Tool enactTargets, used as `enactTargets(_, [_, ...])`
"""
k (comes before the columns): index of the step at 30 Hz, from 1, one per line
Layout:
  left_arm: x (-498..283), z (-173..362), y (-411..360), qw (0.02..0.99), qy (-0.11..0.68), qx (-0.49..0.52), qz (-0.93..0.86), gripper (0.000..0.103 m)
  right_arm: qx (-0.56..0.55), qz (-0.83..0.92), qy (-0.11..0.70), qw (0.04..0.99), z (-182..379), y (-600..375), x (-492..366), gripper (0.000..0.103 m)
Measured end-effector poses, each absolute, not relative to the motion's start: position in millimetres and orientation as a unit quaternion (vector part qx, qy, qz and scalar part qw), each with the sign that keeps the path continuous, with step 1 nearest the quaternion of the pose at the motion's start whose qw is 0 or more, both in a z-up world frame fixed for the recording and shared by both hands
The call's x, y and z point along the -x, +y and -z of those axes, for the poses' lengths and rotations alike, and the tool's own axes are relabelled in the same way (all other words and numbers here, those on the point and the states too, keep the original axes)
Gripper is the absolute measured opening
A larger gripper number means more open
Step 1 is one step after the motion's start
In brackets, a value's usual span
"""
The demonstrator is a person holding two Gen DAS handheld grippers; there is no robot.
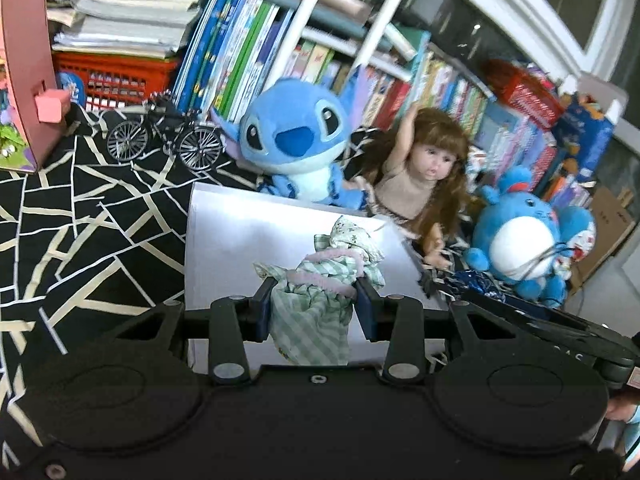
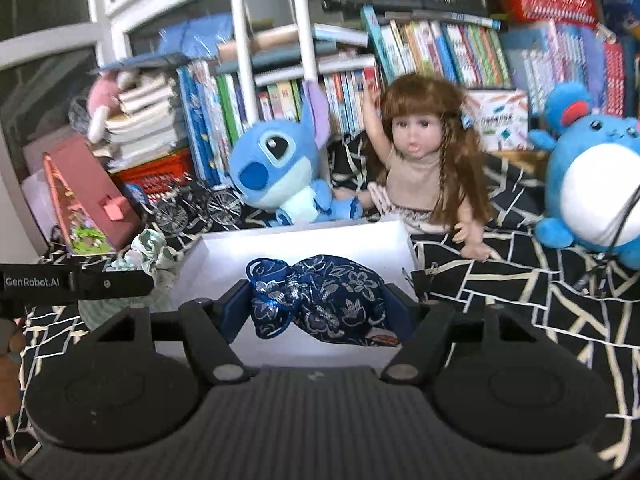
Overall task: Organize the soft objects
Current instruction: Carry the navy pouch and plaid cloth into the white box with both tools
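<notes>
Soft objects: you carry two, a green checked cloth bundle [image 1: 316, 300] with pink trim and a navy floral pouch [image 2: 320, 300].
Left gripper [image 1: 316, 304]: clamped on the green checked cloth bundle; the blue pads press it from both sides and loose fabric hangs below them.
Right gripper [image 2: 320, 308]: closed on the navy floral pouch, jaws standing fairly wide because the pouch is bulky; its tied neck sits toward the left pad.
White box [image 2: 296, 248]: open, apparently empty, lying straight ahead of and below both grippers on the black patterned cloth [image 1: 80, 216].
Key relation: each bundle hangs over the near part of the box, so the drop looks to be forward and down rather than sideways.
Long axis: the pouch lies crosswise, spanning pad to pad; the cloth bundle runs away from you, along the fingers.
Nearer hand: hard to call; both seem about level over the box, left gripper at the left edge of the right wrist view.
Beyond the box: blue plush [image 1: 292, 136], doll [image 2: 424, 152] and round blue plush [image 2: 592, 176] sit just past the far wall, against the books [image 2: 440, 52].
Risk, as a judgement: two releases into one box may crowd; keep the hanging fabric inside the rim.
</notes>
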State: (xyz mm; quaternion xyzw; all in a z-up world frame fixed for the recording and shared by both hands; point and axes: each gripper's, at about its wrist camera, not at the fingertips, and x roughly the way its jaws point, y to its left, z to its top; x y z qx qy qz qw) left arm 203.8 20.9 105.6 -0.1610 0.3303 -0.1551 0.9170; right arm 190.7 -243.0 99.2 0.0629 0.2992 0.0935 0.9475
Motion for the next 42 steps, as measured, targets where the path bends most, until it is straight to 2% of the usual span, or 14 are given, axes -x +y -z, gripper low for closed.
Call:
enactTargets(11, [-263, -60, -8, 0.902, 0.387, 0.138, 0.129, 0.039, -0.084, -0.080, 0.361, 0.925, -55, -230, -246, 0.072])
enactTargets(28, [-279, -31, -20, 0.894, 0.407, 0.139, 0.126, 0.040, -0.082, -0.080, 0.391, 0.913, -33, -222, -262, 0.073])
enactTargets(42, [-281, -24, -19, 0.888, 0.415, 0.148, 0.130, 0.044, -0.069, -0.079, 0.405, 0.908, -31, -218, -260, 0.073])
